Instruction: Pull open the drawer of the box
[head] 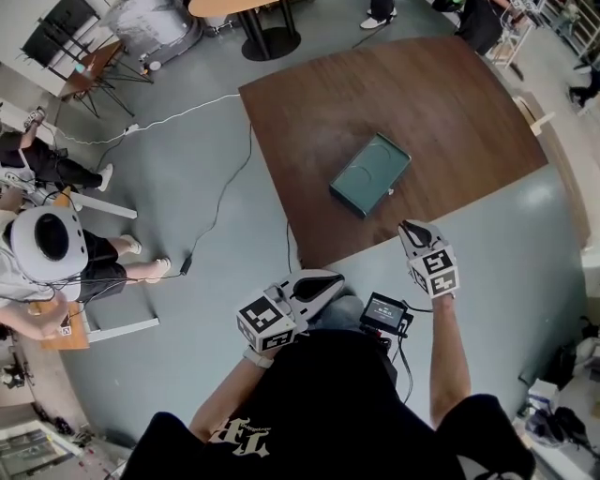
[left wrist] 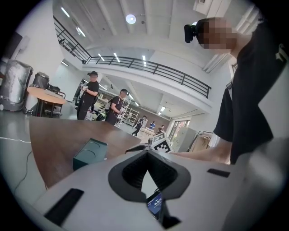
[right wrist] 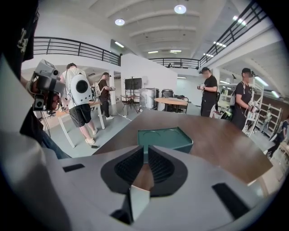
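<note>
A dark green flat box (head: pixel 370 173) lies on the brown table (head: pixel 441 103), its top showing two round recesses. My right gripper (head: pixel 411 230) hangs at the table's near edge, short of the box and pointing toward it. In the right gripper view the box (right wrist: pixel 165 137) sits straight ahead beyond the jaws, and the right gripper (right wrist: pixel 146 151) shows a narrow slit with nothing in it. My left gripper (head: pixel 323 279) is held close to my body, off the table. In its own view the left gripper (left wrist: pixel 145 155) has its tips touching, and the box (left wrist: pixel 90 153) lies ahead to the left.
A small screen device (head: pixel 384 312) hangs at my waist between the grippers. A cable (head: pixel 220 202) runs across the grey floor left of the table. A seated person (head: pixel 47 248) is at the far left, and a round table (head: pixel 267 19) and standing people lie beyond.
</note>
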### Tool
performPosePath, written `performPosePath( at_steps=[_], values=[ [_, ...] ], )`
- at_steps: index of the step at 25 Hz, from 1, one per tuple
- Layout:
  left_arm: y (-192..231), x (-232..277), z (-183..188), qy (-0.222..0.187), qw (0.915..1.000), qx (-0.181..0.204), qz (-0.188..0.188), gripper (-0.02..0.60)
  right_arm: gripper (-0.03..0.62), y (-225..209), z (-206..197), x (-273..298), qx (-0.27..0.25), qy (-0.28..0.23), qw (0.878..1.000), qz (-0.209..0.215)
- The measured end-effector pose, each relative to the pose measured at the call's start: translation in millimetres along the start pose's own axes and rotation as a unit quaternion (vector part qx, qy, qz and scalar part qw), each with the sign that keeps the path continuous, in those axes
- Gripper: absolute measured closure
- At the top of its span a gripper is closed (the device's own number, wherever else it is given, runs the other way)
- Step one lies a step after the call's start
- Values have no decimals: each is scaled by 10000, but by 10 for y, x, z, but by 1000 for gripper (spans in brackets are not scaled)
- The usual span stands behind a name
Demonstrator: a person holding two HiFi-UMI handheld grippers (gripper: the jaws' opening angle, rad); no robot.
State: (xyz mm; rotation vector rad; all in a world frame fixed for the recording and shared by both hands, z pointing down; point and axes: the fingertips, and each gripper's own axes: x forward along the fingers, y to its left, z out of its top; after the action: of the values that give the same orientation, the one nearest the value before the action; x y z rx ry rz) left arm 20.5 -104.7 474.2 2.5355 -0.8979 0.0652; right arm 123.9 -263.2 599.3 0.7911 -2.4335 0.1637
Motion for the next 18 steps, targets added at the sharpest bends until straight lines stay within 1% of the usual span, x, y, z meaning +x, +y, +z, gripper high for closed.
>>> performPosePath(
  at_steps=[4, 9, 13, 16, 18],
  values=[
    [20, -39, -104, 17, 9999, -40, 118, 577, 563, -104, -165, 305, -181, 232, 9996, 20],
    [119, -102, -238, -107, 9992, -186, 338, 577, 549, -218, -381, 650, -447, 587, 9972, 79],
    [226, -126, -387, -250, 9974, -338, 577, 577, 537, -303, -576, 848, -481, 803, 9954, 179],
    [326, -118, -495, -282, 9960, -428, 736, 577, 529, -349, -663, 975, -488, 901, 9944, 262],
    [373, -95, -551, -289, 9955, -468, 766, 577, 519, -371, -709, 1057, -516, 958, 9936, 311]
  ],
)
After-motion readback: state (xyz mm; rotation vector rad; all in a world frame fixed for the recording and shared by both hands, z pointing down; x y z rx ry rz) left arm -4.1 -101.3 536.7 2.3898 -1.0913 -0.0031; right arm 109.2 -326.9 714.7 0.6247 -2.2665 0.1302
